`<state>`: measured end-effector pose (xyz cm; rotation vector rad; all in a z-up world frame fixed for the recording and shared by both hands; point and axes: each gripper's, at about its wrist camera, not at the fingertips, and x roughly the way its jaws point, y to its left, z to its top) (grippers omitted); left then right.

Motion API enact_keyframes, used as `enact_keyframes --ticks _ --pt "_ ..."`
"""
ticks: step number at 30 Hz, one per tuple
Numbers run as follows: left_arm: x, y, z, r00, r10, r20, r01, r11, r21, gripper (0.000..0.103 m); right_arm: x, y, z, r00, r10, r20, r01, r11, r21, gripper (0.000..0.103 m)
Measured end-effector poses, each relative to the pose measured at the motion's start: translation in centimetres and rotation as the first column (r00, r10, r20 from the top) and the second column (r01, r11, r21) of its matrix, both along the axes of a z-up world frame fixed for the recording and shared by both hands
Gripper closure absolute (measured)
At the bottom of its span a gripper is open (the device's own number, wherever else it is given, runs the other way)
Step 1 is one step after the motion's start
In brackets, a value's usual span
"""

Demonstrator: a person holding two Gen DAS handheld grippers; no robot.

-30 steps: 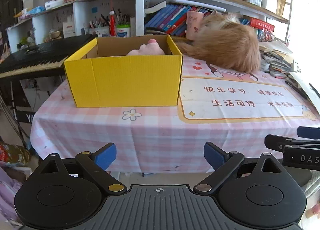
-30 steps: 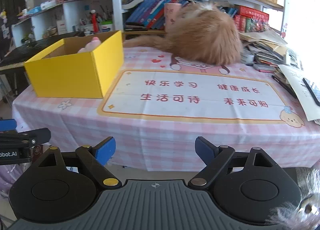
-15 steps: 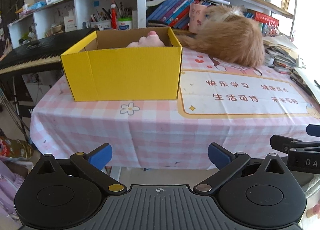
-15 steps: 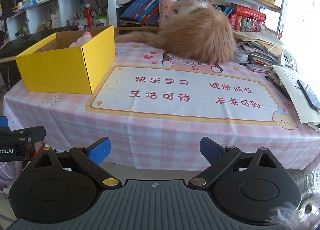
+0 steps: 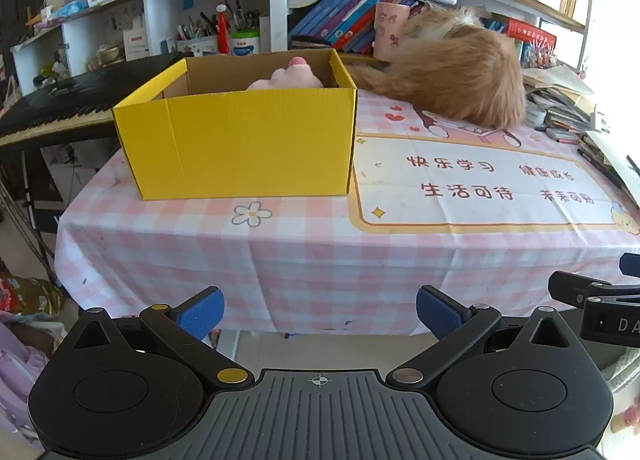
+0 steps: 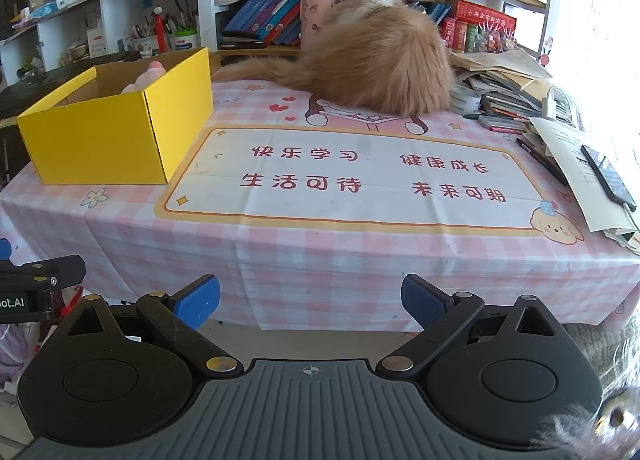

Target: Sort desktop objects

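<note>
Yellow box (image 5: 244, 148): sitting at the left of the counter, upper left of centre in the left wrist view; open top, and it looks like the sorting bin.
Pink toy (image 5: 294, 76): already inside the box, only its rounded top peeking over the near wall, so at least one item reads as sorted.
Printed mat (image 6: 360, 176): middle of the right wrist view, just right of the box, and bare; no loose object lies on it.
Left gripper (image 5: 319, 310): low in the frame, off the front edge of the counter; fingers (image 5: 202, 310) spread wide, nothing between them.
Right gripper (image 6: 310, 300): also short of the counter edge; fingers (image 6: 200, 302) released and empty.
Fluffy animal (image 6: 376, 68): curled at the back of the counter, upper centre, its tail reaching toward the box.
Papers and pens (image 6: 516, 120): piled along the right edge with a dark phone (image 6: 608, 176) on a sheet; whether these count as items to sort I cannot tell.
Progress: my read is late or finished, with both hands idle and the centre cleared.
</note>
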<state>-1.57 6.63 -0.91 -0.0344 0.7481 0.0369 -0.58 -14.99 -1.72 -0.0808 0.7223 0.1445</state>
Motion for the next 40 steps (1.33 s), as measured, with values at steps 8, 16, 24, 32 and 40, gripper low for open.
enact_keyframes --ticks 8,16,24,32,40 --pt "0.1 0.1 0.0 1.0 -0.01 0.003 0.01 1.0 -0.008 0.0 0.1 0.0 0.0 1.0 0.0 -0.001 0.0 1.0 -0.001 0.005" --pt "0.2 0.2 0.0 1.0 -0.024 -0.002 0.024 1.0 -0.011 0.0 0.2 0.1 -0.1 1.0 0.0 -0.007 0.0 1.0 -0.004 0.005" --pt "0.7 0.2 -0.2 0.999 -0.034 -0.012 0.034 0.999 -0.017 0.0 0.3 0.1 -0.2 1.0 -0.004 -0.008 0.004 1.0 -0.005 0.005" --pt "0.8 0.2 -0.4 1.0 -0.029 -0.007 0.029 1.0 -0.002 0.0 0.4 0.0 -0.3 1.0 -0.008 -0.015 0.007 1.0 -0.003 0.005" --pt "1.3 0.2 -0.5 0.999 -0.04 -0.012 0.04 0.999 -0.004 0.0 0.9 0.4 -0.6 0.999 -0.008 -0.036 0.008 1.0 -0.004 0.005"
